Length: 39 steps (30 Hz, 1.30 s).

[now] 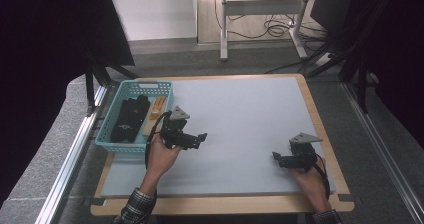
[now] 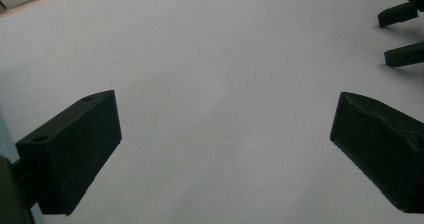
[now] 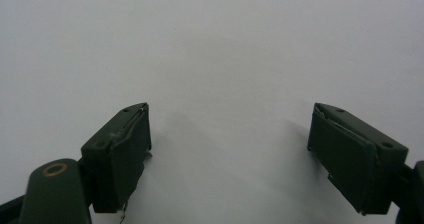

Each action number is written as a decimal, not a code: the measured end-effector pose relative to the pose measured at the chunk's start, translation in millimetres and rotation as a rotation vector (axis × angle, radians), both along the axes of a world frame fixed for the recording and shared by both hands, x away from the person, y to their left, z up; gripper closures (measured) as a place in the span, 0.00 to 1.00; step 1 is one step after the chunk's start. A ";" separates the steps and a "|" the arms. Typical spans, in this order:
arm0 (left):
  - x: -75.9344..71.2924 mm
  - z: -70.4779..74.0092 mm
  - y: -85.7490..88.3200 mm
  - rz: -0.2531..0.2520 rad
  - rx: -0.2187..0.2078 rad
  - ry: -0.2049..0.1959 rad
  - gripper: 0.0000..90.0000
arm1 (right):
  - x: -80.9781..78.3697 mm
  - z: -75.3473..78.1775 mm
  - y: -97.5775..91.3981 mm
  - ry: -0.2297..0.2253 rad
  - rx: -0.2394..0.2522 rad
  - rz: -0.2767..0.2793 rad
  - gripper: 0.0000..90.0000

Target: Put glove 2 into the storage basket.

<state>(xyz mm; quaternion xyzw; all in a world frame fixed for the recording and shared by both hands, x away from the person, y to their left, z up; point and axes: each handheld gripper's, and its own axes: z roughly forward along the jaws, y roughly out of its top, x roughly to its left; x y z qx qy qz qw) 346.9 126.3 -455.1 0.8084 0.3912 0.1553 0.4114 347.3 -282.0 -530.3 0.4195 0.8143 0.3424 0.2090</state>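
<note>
Nothing picked yet: left gripper (image 1: pixel 200 136) and right gripper (image 1: pixel 276 157) both gape empty over the bare desk (image 1: pixel 240 119); gloves (image 1: pixel 131 116) sit in the basket (image 1: pixel 107 129).

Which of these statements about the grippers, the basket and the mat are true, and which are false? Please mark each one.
1. The left gripper holds a black glove. False: its jaws stand wide apart with nothing between them.
2. The right gripper is open. True.
3. The blue basket stands at the right edge of the table. False: it stands at the left edge, beside the left gripper.
4. Dark items lie inside the basket. True.
5. Several tools lie on the grey mat between the grippers. False: that stretch of mat is bare.
</note>
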 end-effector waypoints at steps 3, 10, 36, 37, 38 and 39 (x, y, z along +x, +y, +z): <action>-1.8 -3.4 -6.6 -0.019 -0.008 0.000 0.00 | 0.0 0.0 0.0 0.000 0.000 0.000 0.19; -6.4 -12.9 -18.0 -0.044 -0.002 0.001 0.00 | 0.0 0.1 0.0 0.000 0.000 0.000 0.19; -30.1 -56.6 -21.6 -0.103 -0.002 0.009 0.00 | 0.0 0.0 0.1 0.000 0.000 0.001 0.19; -30.8 -58.1 -21.2 -0.104 0.003 0.009 0.00 | 0.0 0.0 0.1 0.000 0.000 0.000 0.19; -31.7 -59.7 -21.1 -0.103 0.004 0.011 0.00 | 0.0 0.0 0.1 0.000 0.000 0.000 0.19; -32.6 -61.3 -20.9 -0.102 0.003 0.013 0.00 | 0.0 0.1 0.1 0.000 -0.001 0.001 0.19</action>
